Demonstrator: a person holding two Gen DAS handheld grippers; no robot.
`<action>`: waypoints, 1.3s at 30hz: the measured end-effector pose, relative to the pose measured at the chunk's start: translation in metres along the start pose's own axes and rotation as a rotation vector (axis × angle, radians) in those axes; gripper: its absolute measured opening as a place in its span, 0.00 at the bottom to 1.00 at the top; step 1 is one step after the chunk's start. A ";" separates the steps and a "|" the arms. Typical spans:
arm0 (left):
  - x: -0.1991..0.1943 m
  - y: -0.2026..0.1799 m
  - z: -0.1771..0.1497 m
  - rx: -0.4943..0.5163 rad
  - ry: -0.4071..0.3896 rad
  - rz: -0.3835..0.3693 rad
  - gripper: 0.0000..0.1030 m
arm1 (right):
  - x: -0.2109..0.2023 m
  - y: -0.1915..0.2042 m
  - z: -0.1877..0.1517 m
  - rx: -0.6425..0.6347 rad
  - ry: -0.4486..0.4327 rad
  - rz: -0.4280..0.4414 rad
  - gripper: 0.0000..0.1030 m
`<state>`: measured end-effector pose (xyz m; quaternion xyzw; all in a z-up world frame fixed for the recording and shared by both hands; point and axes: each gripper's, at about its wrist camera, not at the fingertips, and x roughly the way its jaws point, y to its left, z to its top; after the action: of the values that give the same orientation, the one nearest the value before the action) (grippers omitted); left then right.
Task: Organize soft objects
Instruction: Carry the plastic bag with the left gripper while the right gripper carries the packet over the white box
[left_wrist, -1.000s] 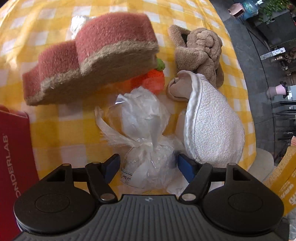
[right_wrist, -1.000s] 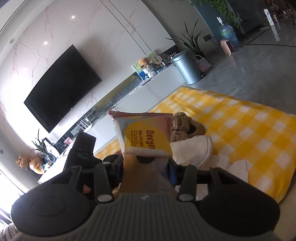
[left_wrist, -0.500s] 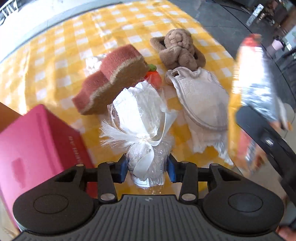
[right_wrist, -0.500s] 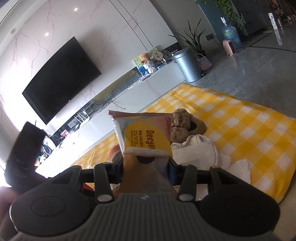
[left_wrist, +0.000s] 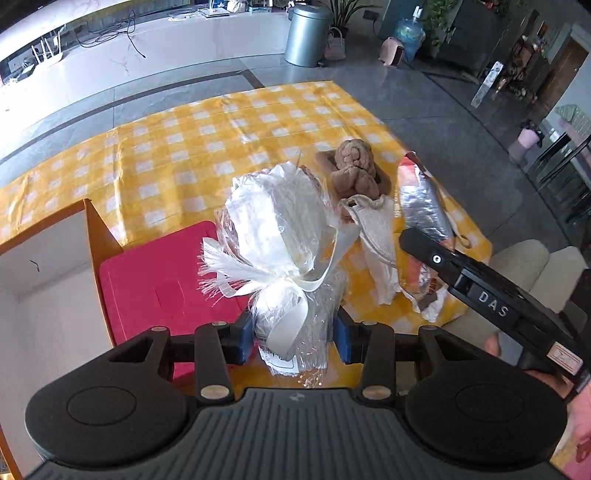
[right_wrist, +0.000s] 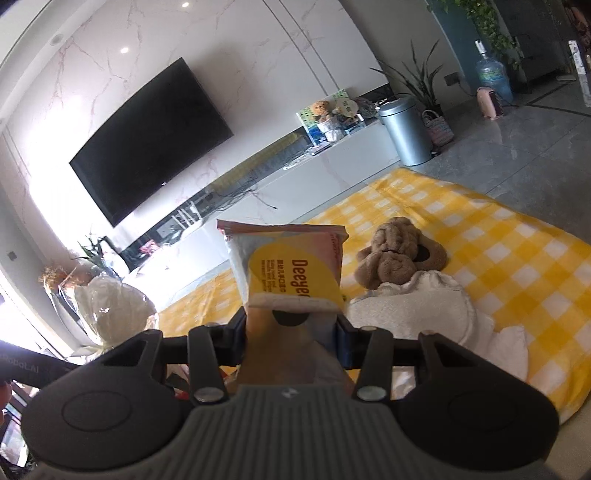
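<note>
My left gripper (left_wrist: 294, 338) is shut on a clear cellophane bag (left_wrist: 280, 236) tied with a white ribbon. It holds the bag in the air above the yellow checked cloth (left_wrist: 184, 155). In the right wrist view the same bag (right_wrist: 110, 310) hangs at the far left. My right gripper (right_wrist: 291, 332) is shut on a yellow and white tissue packet (right_wrist: 291, 269), which stands upright over the cloth's near edge. A brown plush toy (left_wrist: 356, 171) and a white terry mitt (left_wrist: 376, 229) lie on the cloth beyond both grippers.
A red box (left_wrist: 162, 280) lies under the lifted bag, with an open cardboard box (left_wrist: 44, 288) to its left. The right gripper's black body (left_wrist: 480, 291) crosses the right side. Beyond the table stand a white TV counter (right_wrist: 332, 166) and a metal bin (right_wrist: 404, 133).
My left gripper closed on the cellophane bag and lifted it off the cloth, up and toward the red box. The red-brown sponge is now hidden behind the bag. The right gripper stayed put.
</note>
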<state>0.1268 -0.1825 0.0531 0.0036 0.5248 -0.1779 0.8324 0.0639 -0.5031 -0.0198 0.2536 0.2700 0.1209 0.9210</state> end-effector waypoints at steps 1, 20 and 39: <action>-0.005 0.003 -0.005 0.000 -0.012 -0.020 0.47 | 0.000 0.001 0.000 0.005 -0.005 0.023 0.44; -0.098 0.113 -0.090 -0.171 -0.334 -0.035 0.47 | 0.007 0.075 -0.005 -0.087 0.040 0.323 0.44; -0.104 0.218 -0.149 -0.367 -0.471 -0.062 0.47 | 0.068 0.208 -0.078 -0.253 0.390 0.544 0.44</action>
<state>0.0218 0.0804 0.0376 -0.2041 0.3403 -0.1013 0.9123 0.0590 -0.2720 0.0046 0.1726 0.3461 0.4404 0.8102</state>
